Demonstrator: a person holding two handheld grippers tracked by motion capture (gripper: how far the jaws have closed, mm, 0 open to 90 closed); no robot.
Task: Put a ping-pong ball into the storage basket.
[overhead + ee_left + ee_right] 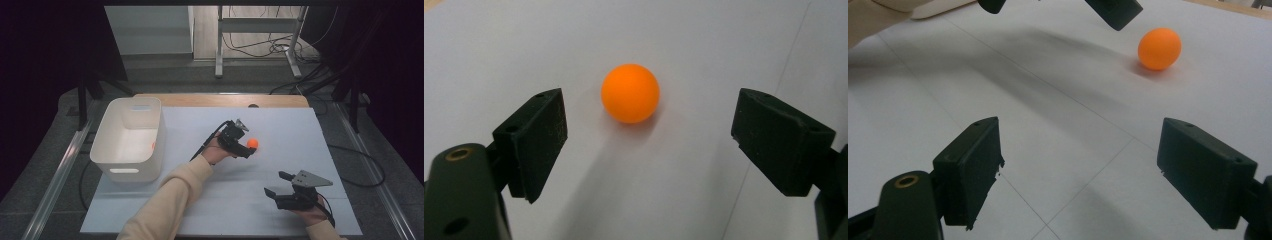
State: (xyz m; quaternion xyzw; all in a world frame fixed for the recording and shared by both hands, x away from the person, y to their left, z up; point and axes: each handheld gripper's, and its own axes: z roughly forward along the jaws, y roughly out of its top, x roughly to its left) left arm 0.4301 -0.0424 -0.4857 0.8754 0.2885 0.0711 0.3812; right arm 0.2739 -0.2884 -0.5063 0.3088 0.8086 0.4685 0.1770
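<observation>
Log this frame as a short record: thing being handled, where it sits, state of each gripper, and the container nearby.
thing: orange ball
ball place: resting on the white table sheet, touching neither jaw
left gripper: jaws open, one on each side of the ball, close to it
right gripper: jaws open, nothing between them, nearer the person than the ball
container: white bin at the sheet's left side, apart from the ball
bin contents: cannot tell
</observation>
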